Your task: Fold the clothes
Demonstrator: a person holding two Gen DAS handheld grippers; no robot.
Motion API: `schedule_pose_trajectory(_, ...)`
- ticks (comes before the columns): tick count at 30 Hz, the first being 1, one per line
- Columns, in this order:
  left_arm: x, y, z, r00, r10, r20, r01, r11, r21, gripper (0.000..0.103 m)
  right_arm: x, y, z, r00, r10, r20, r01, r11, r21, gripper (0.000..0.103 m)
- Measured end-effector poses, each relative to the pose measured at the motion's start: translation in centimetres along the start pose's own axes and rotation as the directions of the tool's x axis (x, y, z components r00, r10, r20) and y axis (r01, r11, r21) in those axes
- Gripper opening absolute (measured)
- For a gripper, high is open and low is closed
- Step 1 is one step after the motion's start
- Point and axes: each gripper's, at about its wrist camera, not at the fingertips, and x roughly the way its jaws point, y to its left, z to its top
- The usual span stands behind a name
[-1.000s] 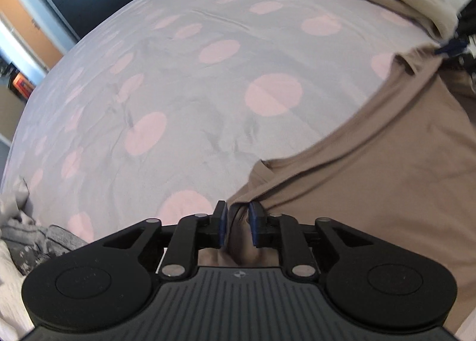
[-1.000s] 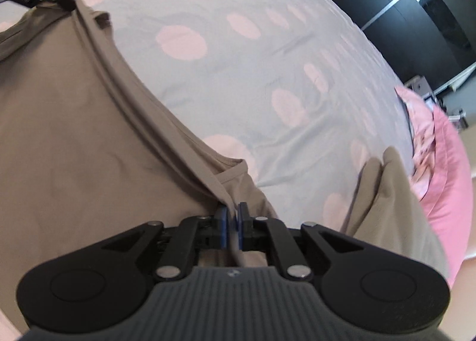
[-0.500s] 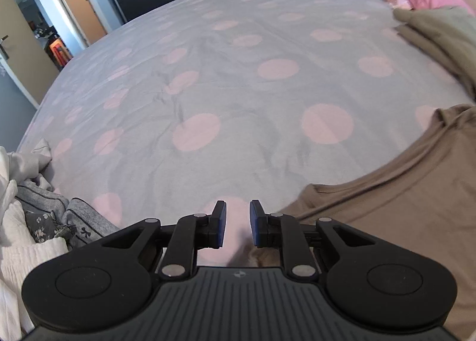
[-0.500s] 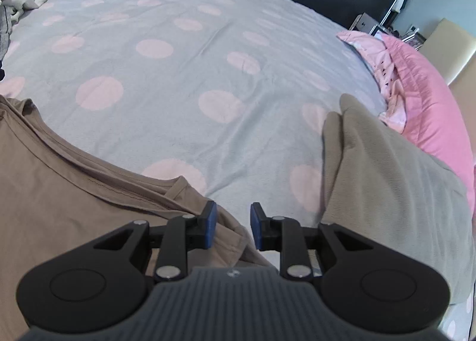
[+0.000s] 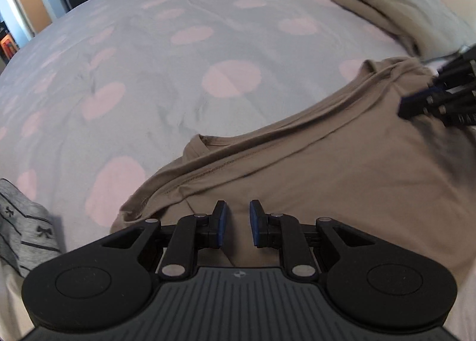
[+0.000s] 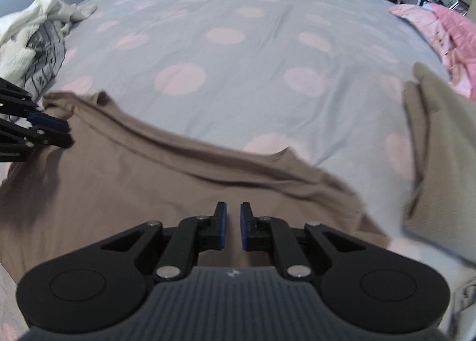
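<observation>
A brown garment [image 5: 327,177] [image 6: 119,192] lies spread on the bed, its folded top edge running across both views. Above the cloth on its left side, my left gripper [image 5: 238,222] [image 6: 62,129] stands slightly open with nothing between its pads. My right gripper [image 6: 233,222] [image 5: 407,103] hovers over the right side of the same garment. Its jaws are closing to a narrow gap with nothing between them. Neither gripper holds the cloth.
The bed cover [image 5: 178,73] [image 6: 238,73] is grey with pink dots. A folded olive garment [image 5: 401,7] [image 6: 440,147] lies to the right, with pink bedding [image 6: 446,28] beyond it. A pile of white and grey clothes [image 6: 35,40] [image 5: 26,228] sits at the left.
A second ago both grippers were shut on the brown garment's edge. They have let it go, it now lies flat, and both have drawn back over the cloth. The right jaws narrowed.
</observation>
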Motion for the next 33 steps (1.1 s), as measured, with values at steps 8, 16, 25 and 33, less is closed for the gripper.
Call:
schedule_pose_trajectory(8, 0.7, 2.2, 2.3, 0.996, 0.049, 0.079, -0.036, 0.987, -0.159, 0.015, 2.7, -0.2, 1.8, 0.999, -0.037, 0.038, 0.035, 0.998, 0.049, 0.011)
schedule_pose_trajectory(16, -1.9, 3.9, 2.6, 0.983, 0.145, 0.115, -0.122, 0.974, -0.189, 0.019, 1.5, -1.5, 3.3, 0.992, -0.101, 0.077, 0.093, 0.99, 0.105, 0.012)
schedule_pose_trajectory(25, -7.3, 4.1, -2.5, 0.993, 0.092, 0.077, -0.075, 0.978, -0.196, 0.03, -4.3, -1.9, -0.7, 0.993, -0.104, 0.054, 0.096, 0.986, 0.133, 0.026)
schedule_pose_trajectory(33, -9.4, 2.7, -7.4, 0.995, 0.067, 0.072, -0.047, 0.969, -0.243, 0.031, -9.1, -2.5, -7.2, 0.991, -0.124, 0.059, 0.108, 0.968, 0.226, 0.029)
